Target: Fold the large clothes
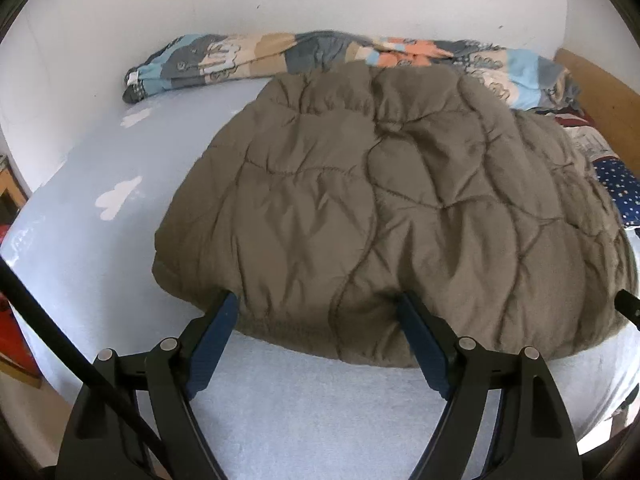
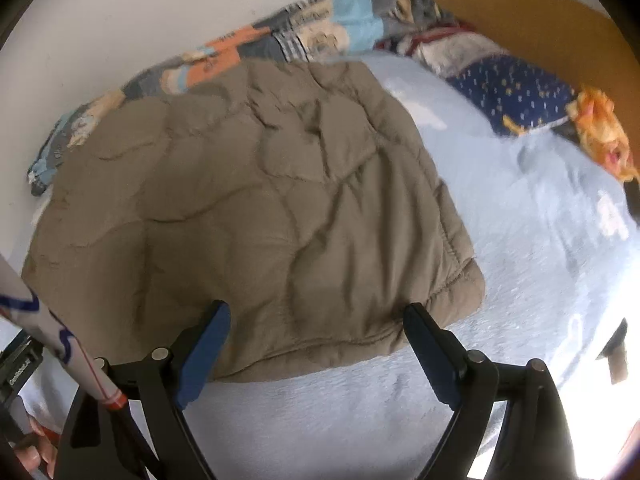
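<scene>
A: Left wrist view, nearest first. Left hand-held gripper (image 1: 316, 304), blue pads spread wide, released, nothing between them. Tips sit right at the near hem of the quilted brown jacket (image 1: 392, 208); can't tell whether they touch it.

B: Same on the right wrist view. Right hand-held gripper (image 2: 318, 314), jaws wide apart, gripping nothing. Its tips are at the jacket's (image 2: 248, 208) near edge, close to the near right corner. A white pole with blue and red markings (image 2: 60, 332) crosses the lower left of that view.

A: Black rod (image 1: 68, 356) crosses lower left on mine. Jacket position?

B: Lying flat on the bed (image 2: 520, 248), on the light blue sheet, folded into a roughly rectangular bundle, wavy stitched seams facing up. Bare sheet between the gripper bodies and the hem.

A: Agreed. From the left wrist, the bed (image 1: 120, 240) sheet shows white cloud prints (image 1: 116, 200) to the jacket's left.

B: Farther back: patchwork blanket (image 2: 280, 36) bunched along the white wall, the jacket's far edge meets or overlaps it.

A: Seen, patchwork blanket (image 1: 248, 56) runs across the back. Navy dotted pillow (image 1: 616, 192) at the right edge.

B: Navy dotted pillow (image 2: 516, 92) at the head, orange cloth (image 2: 600, 136) next to it, wooden headboard (image 2: 540, 28) behind both.
</scene>
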`<state>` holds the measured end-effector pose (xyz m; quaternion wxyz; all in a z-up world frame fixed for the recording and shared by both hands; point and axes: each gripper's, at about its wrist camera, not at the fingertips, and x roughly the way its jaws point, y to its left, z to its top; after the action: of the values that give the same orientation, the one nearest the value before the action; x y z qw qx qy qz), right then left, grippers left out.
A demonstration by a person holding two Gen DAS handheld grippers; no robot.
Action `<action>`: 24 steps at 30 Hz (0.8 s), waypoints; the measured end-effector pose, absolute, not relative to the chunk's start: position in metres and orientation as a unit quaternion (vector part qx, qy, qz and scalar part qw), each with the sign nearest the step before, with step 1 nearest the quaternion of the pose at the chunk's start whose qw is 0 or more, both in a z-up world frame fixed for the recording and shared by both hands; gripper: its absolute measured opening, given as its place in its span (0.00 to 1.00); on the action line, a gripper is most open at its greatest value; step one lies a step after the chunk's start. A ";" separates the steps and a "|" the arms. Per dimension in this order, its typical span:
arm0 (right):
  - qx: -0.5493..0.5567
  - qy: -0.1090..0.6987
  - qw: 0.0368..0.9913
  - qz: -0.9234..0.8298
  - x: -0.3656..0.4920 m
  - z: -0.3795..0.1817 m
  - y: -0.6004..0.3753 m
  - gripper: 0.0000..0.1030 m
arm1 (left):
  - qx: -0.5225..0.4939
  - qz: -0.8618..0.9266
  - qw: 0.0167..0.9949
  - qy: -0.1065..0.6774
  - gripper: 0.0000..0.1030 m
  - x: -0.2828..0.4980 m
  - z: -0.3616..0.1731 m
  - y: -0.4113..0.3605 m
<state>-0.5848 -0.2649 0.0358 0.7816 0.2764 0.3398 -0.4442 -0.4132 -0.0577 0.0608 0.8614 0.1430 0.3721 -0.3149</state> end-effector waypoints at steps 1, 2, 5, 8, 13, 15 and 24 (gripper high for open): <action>0.262 0.336 0.786 -0.447 -0.583 0.041 -0.258 0.89 | 0.143 -0.319 0.862 0.367 0.79 -0.416 0.064 -0.056; 0.245 0.333 0.791 -0.452 -0.581 0.046 -0.250 0.89 | 0.142 -0.324 0.863 0.361 0.79 -0.419 0.067 -0.055; 0.207 0.318 0.808 -0.451 -0.577 0.061 -0.224 0.89 | 0.150 -0.338 0.867 0.334 0.79 -0.436 0.078 -0.051; 0.182 0.309 0.814 -0.457 -0.576 0.075 -0.208 0.89 | 0.151 -0.354 0.870 0.308 0.79 -0.450 0.092 -0.046; 0.150 0.296 0.826 -0.455 -0.574 0.096 -0.177 0.89 | 0.142 -0.372 0.874 0.279 0.79 -0.475 0.114 -0.028; 0.140 0.288 0.834 -0.449 -0.577 0.103 -0.160 0.89 | 0.135 -0.378 0.873 0.275 0.79 -0.484 0.123 -0.021; 0.134 0.277 0.856 -0.415 -0.585 0.126 -0.109 0.89 | 0.111 -0.385 0.886 0.232 0.86 -0.524 0.161 0.017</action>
<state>-0.5846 -0.1085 0.1264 0.8564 0.1337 0.2765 -0.4151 -0.5243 0.0172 0.1611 0.8863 0.1110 0.2325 -0.3847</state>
